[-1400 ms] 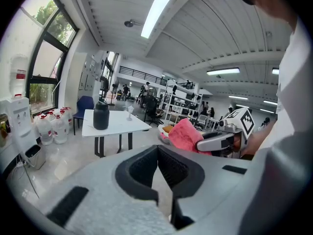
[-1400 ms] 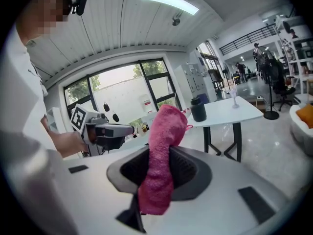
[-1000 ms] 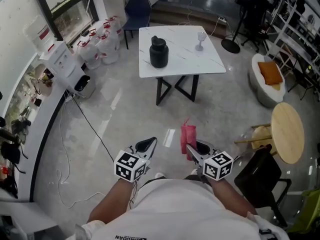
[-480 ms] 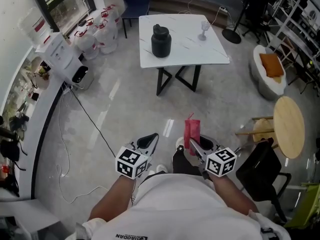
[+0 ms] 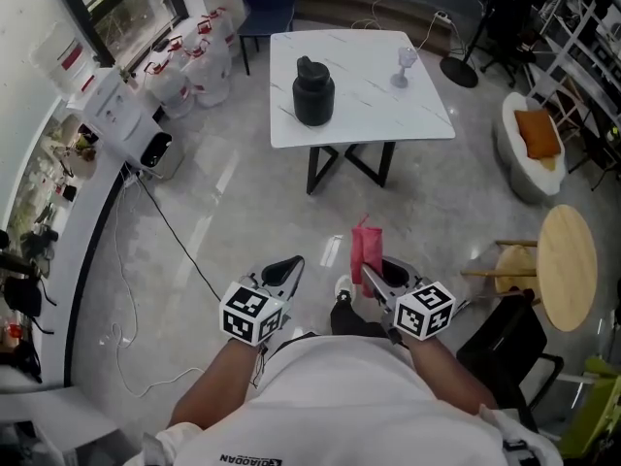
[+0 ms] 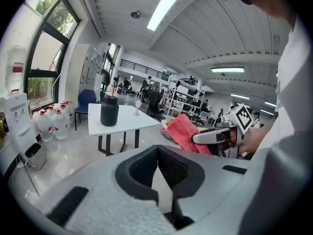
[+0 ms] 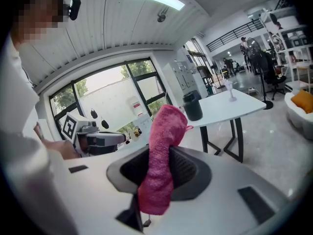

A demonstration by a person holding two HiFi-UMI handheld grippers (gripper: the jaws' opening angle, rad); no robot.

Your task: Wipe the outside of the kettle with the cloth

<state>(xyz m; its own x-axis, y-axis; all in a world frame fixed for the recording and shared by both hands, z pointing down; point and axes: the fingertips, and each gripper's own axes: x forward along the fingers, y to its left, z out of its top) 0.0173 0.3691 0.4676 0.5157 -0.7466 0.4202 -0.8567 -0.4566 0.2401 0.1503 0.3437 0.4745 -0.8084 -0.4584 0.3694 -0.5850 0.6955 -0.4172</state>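
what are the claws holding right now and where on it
The right claw is shut on the pink cloth, pinching it near its lower end; the rest stands up past the jaws. The left claw is shut and empty.

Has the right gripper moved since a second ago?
Yes: the right gripper, holding the cloth, has advanced slightly toward the white table, passing the round wooden table.

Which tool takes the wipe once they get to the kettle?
Right. The right tool is shut on the pink cloth; the left tool is shut and empty. The kettle sits on the white table, well ahead of both.
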